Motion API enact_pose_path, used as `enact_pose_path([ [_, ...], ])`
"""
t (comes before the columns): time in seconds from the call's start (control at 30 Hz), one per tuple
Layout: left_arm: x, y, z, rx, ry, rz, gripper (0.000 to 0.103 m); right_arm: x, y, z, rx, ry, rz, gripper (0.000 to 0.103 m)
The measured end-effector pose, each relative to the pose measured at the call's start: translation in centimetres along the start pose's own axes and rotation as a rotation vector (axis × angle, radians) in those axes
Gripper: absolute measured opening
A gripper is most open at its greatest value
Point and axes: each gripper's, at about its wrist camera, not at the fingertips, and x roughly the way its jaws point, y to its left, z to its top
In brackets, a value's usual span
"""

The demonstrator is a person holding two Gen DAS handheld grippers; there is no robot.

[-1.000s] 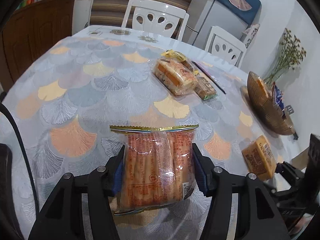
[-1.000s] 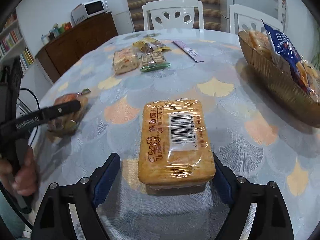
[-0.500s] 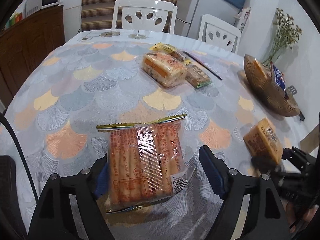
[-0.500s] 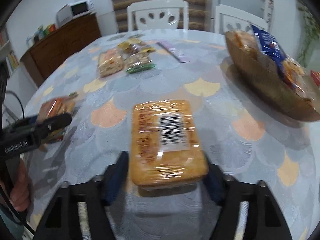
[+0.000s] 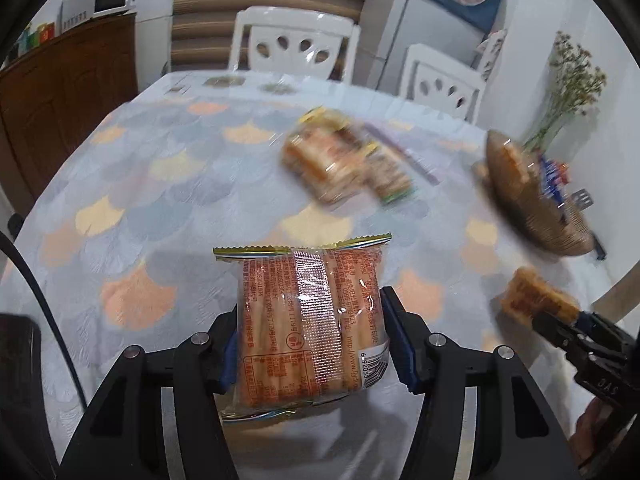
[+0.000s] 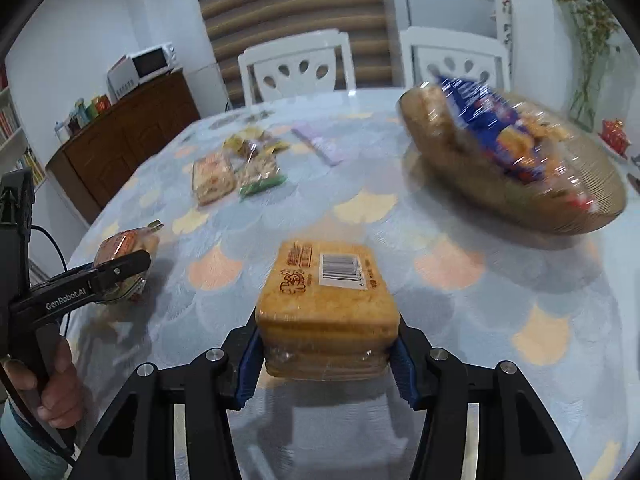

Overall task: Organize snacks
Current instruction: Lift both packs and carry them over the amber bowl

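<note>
Left gripper [image 5: 310, 344] clamping the clear pack of orange biscuit sticks [image 5: 308, 324], blue pads pressing both long sides after a quick loosen-and-reclose; pack lifting clear of the table [image 5: 168, 184], gold crimped end pointing away, shadow showing underneath. Right gripper [image 6: 326, 354] closing down onto the wrapped orange cracker block [image 6: 328, 300], pads touching both sides, barcode face up, block raised off the cloth. Sitting mid-table, well apart from both grippers: a wrapped sandwich-cracker pack [image 6: 212, 176] touching a green-edged snack bag [image 6: 260, 172], with a yellow packet [image 6: 248, 140] just behind and a pale purple strip [image 6: 320, 146] beside. Woven bowl [image 6: 560, 208] resting near the far right edge, holding a blue bag [image 6: 480, 108] and orange snacks, blurring in both views. Hand [image 6: 52, 384] gripping the left gripper's handle at the right-wrist view's left edge.
</note>
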Motion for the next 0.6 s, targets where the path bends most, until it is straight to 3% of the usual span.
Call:
enact_pose_path([
  [0.33, -0.6, -8.8, 5.9, 0.194, -0.097, -0.100, 0.057, -5.0, -5.0, 2.6, 0.099, -0.103, -0.020, 0.053],
  [0.5, -0.4, -13.7, 9.3, 0.270, -0.137, -0.187, 0.057, -8.8, -7.5, 5.2, 0.134, -0.218, -0.084, 0.053],
  [0.6, 1.0, -16.8, 11.4, 0.317, -0.122, -0.260, 0.057, -10.4, -9.6, 7.4, 0.179, -0.299, -0.136, 0.053],
])
